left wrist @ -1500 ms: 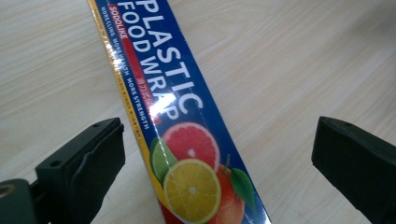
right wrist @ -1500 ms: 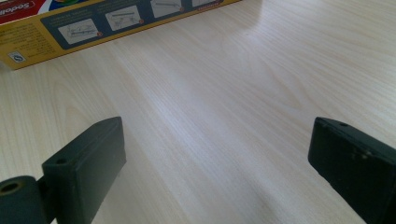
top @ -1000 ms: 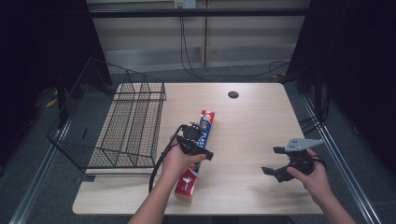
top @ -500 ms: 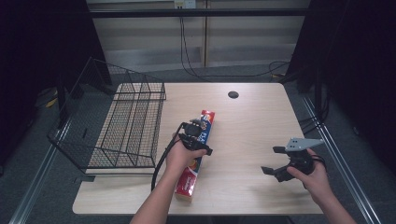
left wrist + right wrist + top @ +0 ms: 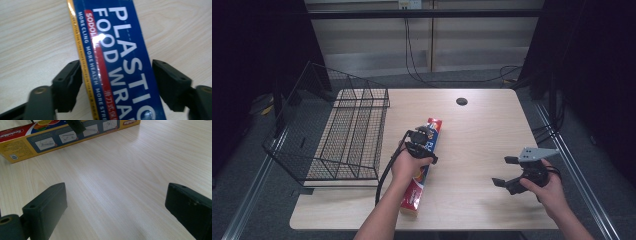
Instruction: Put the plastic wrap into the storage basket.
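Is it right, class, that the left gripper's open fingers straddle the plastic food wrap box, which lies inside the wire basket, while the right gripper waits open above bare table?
Not quite. The plastic food wrap box lies on the wooden table, beside the wire basket, not inside it; the high view shows this. The rest holds: the left gripper straddles it with fingers open, and the right gripper waits open above bare table.

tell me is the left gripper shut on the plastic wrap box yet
Open. The left gripper straddles the plastic wrap box, with gaps beside both fingers.
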A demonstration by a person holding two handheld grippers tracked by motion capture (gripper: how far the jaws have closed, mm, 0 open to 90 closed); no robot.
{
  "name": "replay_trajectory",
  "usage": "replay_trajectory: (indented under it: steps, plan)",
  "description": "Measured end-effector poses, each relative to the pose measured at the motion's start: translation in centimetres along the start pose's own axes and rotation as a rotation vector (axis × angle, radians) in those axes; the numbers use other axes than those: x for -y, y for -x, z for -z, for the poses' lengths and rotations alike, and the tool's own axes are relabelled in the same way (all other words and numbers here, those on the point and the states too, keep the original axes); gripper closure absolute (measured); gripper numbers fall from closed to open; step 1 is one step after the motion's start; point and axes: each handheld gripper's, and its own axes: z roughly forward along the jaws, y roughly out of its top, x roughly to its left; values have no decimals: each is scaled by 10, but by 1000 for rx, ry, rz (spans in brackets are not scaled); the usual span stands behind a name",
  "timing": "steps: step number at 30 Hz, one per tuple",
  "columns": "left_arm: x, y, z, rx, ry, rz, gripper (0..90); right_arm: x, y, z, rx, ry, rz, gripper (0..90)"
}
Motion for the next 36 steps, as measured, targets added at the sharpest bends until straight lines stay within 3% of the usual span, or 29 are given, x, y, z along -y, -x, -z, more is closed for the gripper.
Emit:
replay_trajectory:
  steps: [4, 6, 11, 14, 21, 27, 36]
  plan:
    - [-1, 0, 0, -6, -19, 11, 310, 0, -1, 0, 1, 3, -2, 37]
    - [-3, 2, 0, -19, -30, 42, 328, -1, -1, 0, -3, 3, -2, 37]
    - [-7, 6, 7, -41, -79, 43, 409, -1, -1, 0, 3, 9, 2, 37]
    - [-10, 10, 12, -47, -164, -17, 427, 0, -1, 0, -3, 11, 2, 37]
    - [-13, 13, 27, -27, -170, -30, 430, 0, 0, 1, -5, 12, -3, 37]
    - [-19, 10, 44, 16, -161, -21, 430, 0, -1, 1, -3, 15, -4, 36]
    - [-24, 8, 63, 24, -153, -14, 430, -1, -1, 1, -7, 16, -7, 36]
